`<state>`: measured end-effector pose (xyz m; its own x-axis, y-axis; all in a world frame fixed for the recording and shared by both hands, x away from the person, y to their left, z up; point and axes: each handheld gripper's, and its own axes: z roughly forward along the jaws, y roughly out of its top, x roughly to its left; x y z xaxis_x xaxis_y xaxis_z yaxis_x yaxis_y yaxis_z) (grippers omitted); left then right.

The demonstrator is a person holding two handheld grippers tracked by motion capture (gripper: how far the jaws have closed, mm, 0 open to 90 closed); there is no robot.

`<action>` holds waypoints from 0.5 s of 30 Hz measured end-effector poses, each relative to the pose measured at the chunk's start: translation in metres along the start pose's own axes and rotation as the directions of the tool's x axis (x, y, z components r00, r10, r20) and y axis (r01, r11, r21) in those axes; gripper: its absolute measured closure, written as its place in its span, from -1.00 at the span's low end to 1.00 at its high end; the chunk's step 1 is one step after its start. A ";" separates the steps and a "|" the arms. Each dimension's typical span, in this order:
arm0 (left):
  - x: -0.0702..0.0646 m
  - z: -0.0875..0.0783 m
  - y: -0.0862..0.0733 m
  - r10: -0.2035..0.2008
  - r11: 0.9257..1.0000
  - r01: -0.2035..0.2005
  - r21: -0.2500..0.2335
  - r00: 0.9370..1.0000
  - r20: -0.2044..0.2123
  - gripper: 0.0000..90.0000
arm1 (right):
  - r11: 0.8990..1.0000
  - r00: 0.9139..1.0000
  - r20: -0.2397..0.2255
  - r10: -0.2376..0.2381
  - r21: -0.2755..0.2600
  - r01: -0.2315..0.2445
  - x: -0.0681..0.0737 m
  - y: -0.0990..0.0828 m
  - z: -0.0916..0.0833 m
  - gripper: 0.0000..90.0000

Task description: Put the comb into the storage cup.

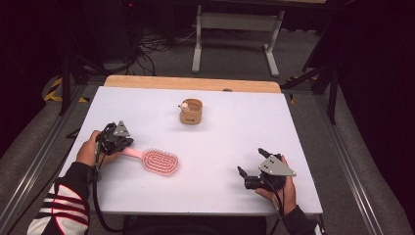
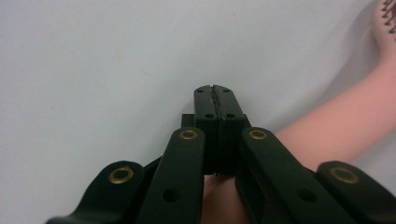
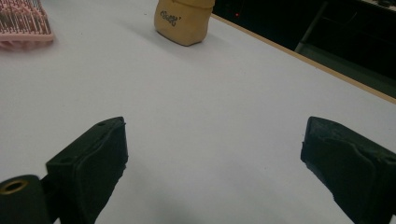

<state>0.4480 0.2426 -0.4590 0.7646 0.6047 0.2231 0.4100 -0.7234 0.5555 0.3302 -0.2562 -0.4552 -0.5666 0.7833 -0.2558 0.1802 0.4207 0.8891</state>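
A white table (image 1: 215,147) takes up most of the high view, with a strip of bare wood along its far edge and grey floor around it. A pale metal stand (image 1: 238,29) sits on the floor beyond the table, among loose dark cables.

The right gripper (image 1: 251,170) rests near the table's front right corner, held in the person's right hand (image 1: 288,188). Its jaws stand wide apart with nothing between them, and the right gripper view looks through that gap onto bare table.

The left gripper (image 1: 125,143) lies at the table's left side in the person's left hand (image 1: 89,149), whose sleeve carries red and white stripes. In the left gripper view its two jaws are pressed flat together at the tips. The pink handle runs beside and beneath the linkage there, but whether the jaws actually pinch any of it is hard to say from this angle.

The pink hairbrush (image 1: 159,161) lies flat on the table, bristles up, its head toward the middle and its handle reaching back to the left gripper.

A small tan cup (image 1: 191,111) stands upright toward the far middle of the table, well apart from both grippers, with a little pale figure (image 1: 184,105) at its rim.
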 end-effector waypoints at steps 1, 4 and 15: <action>-0.001 -0.004 -0.005 -0.014 1.000 0.014 -0.001 1.000 0.000 1.00 | 1.000 1.000 0.000 -0.001 0.000 0.001 0.000 0.000 0.000 -0.83; -0.006 -0.009 -0.012 -0.003 1.000 0.003 0.004 1.000 -0.008 1.00 | 1.000 1.000 0.002 -0.006 -0.001 0.006 0.000 0.000 0.000 -0.82; -0.031 -0.032 -0.037 -0.002 1.000 0.002 0.002 1.000 -0.012 1.00 | 1.000 1.000 0.004 -0.008 -0.007 0.008 -0.002 0.001 -0.002 -0.82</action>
<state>0.3932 0.2615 -0.4611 0.7576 0.6102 0.2318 0.4128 -0.7230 0.5540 0.3297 -0.2580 -0.4529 -0.5650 0.7817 -0.2640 0.1700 0.4234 0.8898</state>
